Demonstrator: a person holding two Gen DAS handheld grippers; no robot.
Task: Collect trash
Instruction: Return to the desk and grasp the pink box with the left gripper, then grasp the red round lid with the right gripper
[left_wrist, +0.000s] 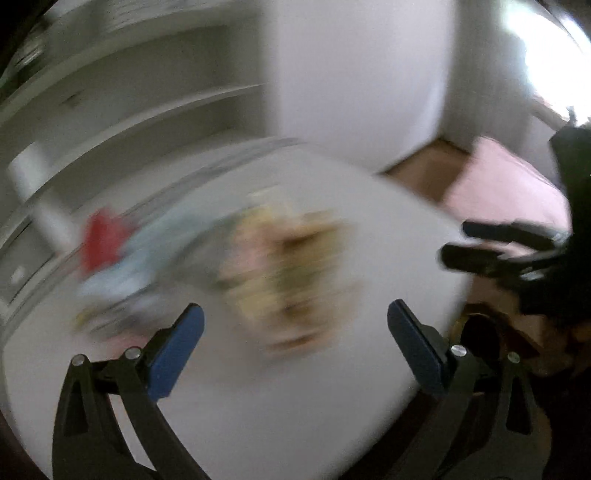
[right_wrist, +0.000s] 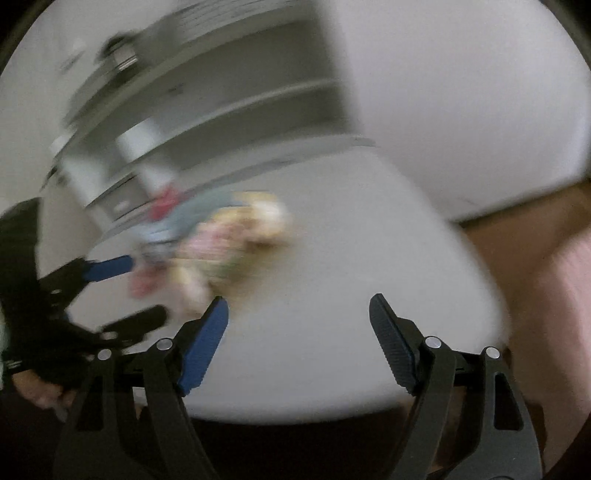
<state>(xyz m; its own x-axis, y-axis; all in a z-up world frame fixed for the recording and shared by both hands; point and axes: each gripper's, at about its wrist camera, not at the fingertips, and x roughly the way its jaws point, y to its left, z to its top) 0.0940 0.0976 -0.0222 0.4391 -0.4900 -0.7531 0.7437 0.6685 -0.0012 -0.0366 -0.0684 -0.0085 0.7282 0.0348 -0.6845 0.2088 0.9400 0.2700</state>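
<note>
Both the left hand-held gripper (left_wrist: 295, 317) and right hand-held gripper (right_wrist: 297, 314) gape empty, the blurred trash heap (left_wrist: 284, 273) ahead on the desk (left_wrist: 388, 229) seemingly uncollected

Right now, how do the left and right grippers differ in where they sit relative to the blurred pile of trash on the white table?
The left gripper faces the trash pile squarely, the pile filling the gap ahead of its fingers; the right gripper has the pile up and to its left, with bare table ahead. The left sits close by the pile; the right is off toward the table's edge. Both are open and hold nothing.
</note>
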